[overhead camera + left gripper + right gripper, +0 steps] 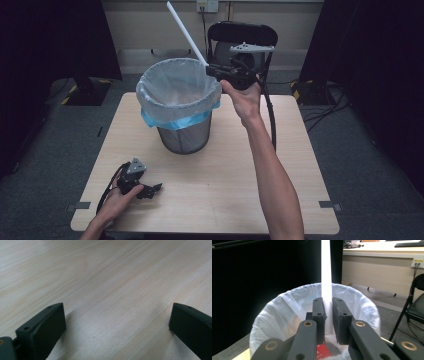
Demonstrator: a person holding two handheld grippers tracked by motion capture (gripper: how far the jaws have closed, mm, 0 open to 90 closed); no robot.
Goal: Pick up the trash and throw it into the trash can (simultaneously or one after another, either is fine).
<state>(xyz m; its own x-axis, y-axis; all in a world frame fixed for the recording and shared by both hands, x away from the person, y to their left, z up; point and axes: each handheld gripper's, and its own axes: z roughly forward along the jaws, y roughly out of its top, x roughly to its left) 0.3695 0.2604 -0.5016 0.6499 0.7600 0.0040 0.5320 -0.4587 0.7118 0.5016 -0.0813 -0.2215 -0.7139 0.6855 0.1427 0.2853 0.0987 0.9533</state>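
One white strip (326, 277), its lower end hidden, is clamped in the right tongs (329, 315) over one lined bin (178, 90); the left tongs (117, 325) gape empty.

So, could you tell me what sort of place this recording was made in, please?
Probably an office or lab set up for recording: a wooden table ringed by dark curtains, a folding chair, and a desk with a keyboard.

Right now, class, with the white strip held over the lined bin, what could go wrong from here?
1. The right hand-held gripper pinches the long white strip at its bottom end only; the strip may swing or slip.
2. The strip sticks up well above the bin; dropped at this tilt, it may lean out over the rim.
3. Pushing it down could tug the thin liner loose.
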